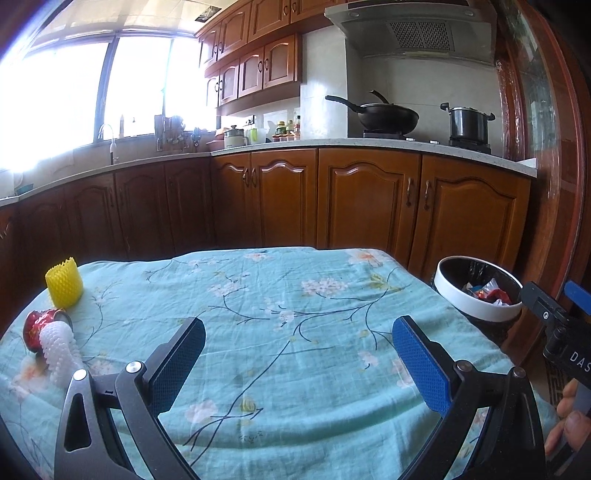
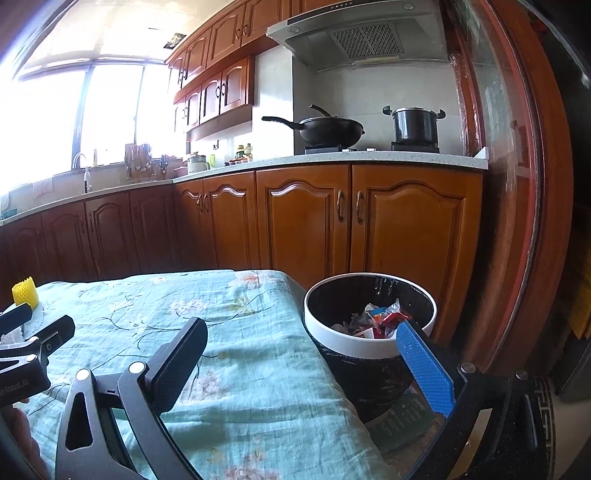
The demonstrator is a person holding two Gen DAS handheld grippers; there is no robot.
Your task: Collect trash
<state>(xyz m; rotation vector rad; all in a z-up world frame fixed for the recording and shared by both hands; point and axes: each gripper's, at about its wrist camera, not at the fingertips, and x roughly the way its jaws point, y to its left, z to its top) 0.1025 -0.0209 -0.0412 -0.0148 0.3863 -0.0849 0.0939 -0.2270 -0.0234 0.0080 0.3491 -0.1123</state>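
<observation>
While both claws gape empty, foam sleeves (image 1: 63, 282) lie apparently untouched.

Light: strong daylight floods in through the window (image 1: 92, 92), which is blown out white.
Cabinets: brown wooden base cabinets (image 1: 365, 199) run under a pale worktop (image 1: 332, 144); matching wall cabinets (image 1: 258, 62) hang above.
Cooking corner: a steel range hood (image 1: 413, 29) hangs over a black wok (image 1: 388, 116) and a lidded pot (image 1: 467, 123) at the worktop's right end.
Sink side: a faucet (image 1: 109, 138) stands below the window.
Table: a teal floral cloth (image 1: 277, 332) covers it.
</observation>
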